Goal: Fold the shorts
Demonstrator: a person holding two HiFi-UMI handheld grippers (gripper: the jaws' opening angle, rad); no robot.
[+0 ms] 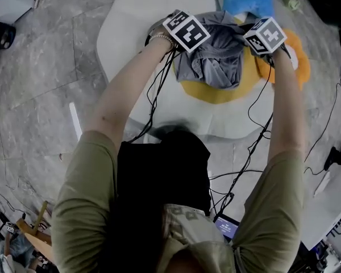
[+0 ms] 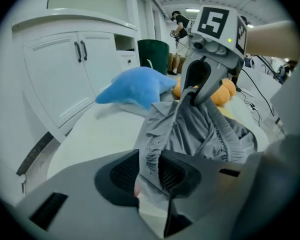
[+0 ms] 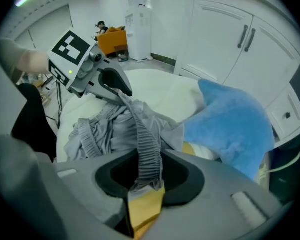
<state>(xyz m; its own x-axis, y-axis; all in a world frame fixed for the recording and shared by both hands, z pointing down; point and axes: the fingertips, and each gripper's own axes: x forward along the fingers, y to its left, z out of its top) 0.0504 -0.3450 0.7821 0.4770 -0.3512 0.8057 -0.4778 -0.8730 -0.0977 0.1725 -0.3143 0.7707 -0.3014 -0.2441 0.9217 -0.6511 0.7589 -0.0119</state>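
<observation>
Well, the person has the grey shorts (image 1: 215, 61) by the waistband, one gripper at each end, over a white rounded surface (image 1: 131, 27). The left gripper (image 2: 151, 174) has its jaws closed narrowly on a gathered bit of the elastic, the cloth squeezed flat between the black pads. The right gripper (image 3: 146, 176) is clamped the same way on a ribbed stretch of the band further round. Between the two, the band runs slack and the legs hang in a crumpled bunch; they seem to slump onto the orange-and-yellow cushion (image 1: 300, 58) below, though I cannot be sure they touch. Taking both ends of the waistband looks to me like the way to spread the garment out flat first, so no fold seems made yet. The blue plush toy (image 3: 235, 124) lies just beside the shorts and may crowd the spot where they need to lie.
</observation>
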